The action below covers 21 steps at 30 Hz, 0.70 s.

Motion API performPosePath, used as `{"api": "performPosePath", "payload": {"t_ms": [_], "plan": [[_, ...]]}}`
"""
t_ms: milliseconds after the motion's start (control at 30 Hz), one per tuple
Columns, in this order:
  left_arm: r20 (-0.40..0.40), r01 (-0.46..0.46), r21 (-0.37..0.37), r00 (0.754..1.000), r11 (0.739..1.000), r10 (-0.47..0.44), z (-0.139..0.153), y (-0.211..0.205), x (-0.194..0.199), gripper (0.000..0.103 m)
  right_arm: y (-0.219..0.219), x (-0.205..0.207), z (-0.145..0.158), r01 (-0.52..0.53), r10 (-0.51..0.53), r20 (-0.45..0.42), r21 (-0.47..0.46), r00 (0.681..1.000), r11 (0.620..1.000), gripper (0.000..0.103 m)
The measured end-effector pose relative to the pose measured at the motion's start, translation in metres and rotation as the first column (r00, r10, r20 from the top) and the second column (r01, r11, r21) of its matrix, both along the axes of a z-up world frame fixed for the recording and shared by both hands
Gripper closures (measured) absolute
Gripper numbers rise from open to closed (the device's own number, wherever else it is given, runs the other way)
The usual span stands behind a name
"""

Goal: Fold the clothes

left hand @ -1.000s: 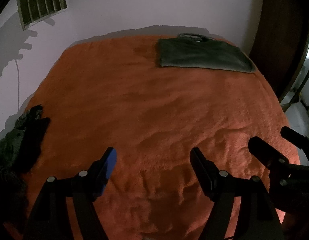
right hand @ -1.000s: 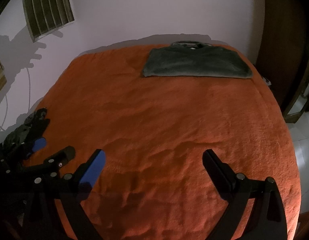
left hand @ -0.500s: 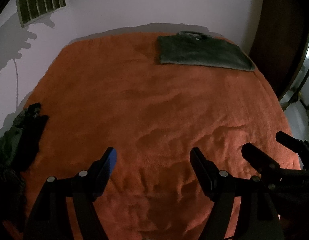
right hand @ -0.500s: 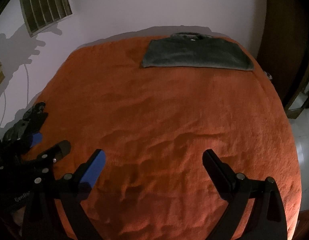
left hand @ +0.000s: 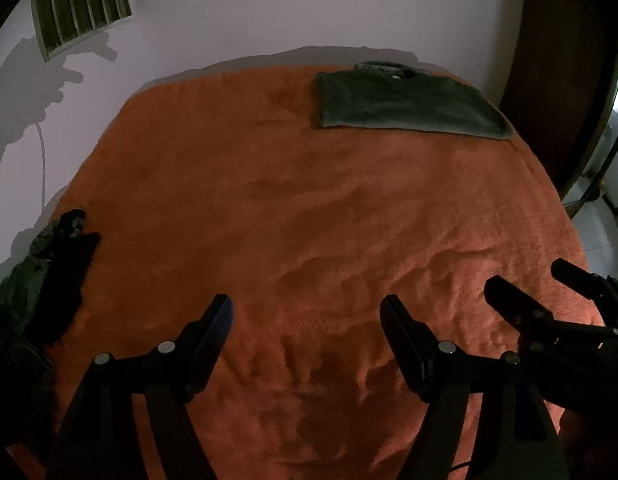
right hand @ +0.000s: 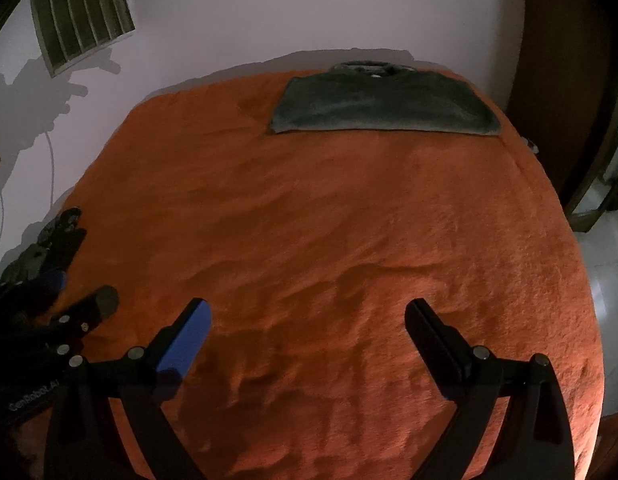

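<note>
The room is dim, so much detail is lost. At the left edge of the bed a dark heap of clothes (left hand: pixel 33 280) lies partly in shadow and is cut off by the edge of the view; I cannot tell how many pieces are in it or what they are. In the right wrist view the same heap (right hand: pixel 41 248) is partly covered by the other gripper. The lower parts of both grippers go out of the frame, and no hand is seen.

A fuzzy orange blanket (left hand: pixel 309 220) covers the bed, with soft wrinkles in the near part. Behind the bed there is a pale wall (left hand: pixel 289 8) with a barred vent (left hand: pixel 81 4) high on the left and a thin white cable (left hand: pixel 41 152) hanging down under it. On the right stands a dark wooden door or wardrobe (left hand: pixel 565 60), and beside it some light floor tiles (right hand: pixel 605 260).

The folded grey garment (left hand: pixel 409 108) lies flat at the far end of the blanket, towards the right, near the wall, with its collar turned to the wall. It is well apart from both grippers.

The left gripper (left hand: pixel 307 312) hangs over the near wrinkled part of the blanket with its jaws wide apart; nothing is between them. The right gripper (right hand: pixel 307 312) is spread wide in the same way and also grasps nothing. The two grippers are close side by side.
</note>
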State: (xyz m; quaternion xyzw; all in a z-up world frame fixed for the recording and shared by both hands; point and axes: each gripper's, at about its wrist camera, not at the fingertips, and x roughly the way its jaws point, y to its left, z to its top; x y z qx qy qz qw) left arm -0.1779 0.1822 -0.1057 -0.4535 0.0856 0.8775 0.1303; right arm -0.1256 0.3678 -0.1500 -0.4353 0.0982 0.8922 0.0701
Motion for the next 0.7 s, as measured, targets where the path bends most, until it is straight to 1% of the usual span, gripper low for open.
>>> {"api": "performPosePath", "payload": {"t_ms": [167, 700], "plan": [[-0.011, 0.002, -0.004, 1.0, 1.0, -0.002, -0.0003, 0.0003, 0.0027, 0.026, -0.0034, 0.0021, 0.0007, -0.002, 0.002, -0.007, 0.002, 1.0, 1.0, 0.005], [0.013, -0.005, 0.021, 1.0, 1.0, 0.004, -0.0029, -0.0025, -0.0013, 0.026, -0.0028, -0.0005, -0.0012, -0.01, 0.01, -0.005, -0.006, 1.0, 1.0, 0.006]]}}
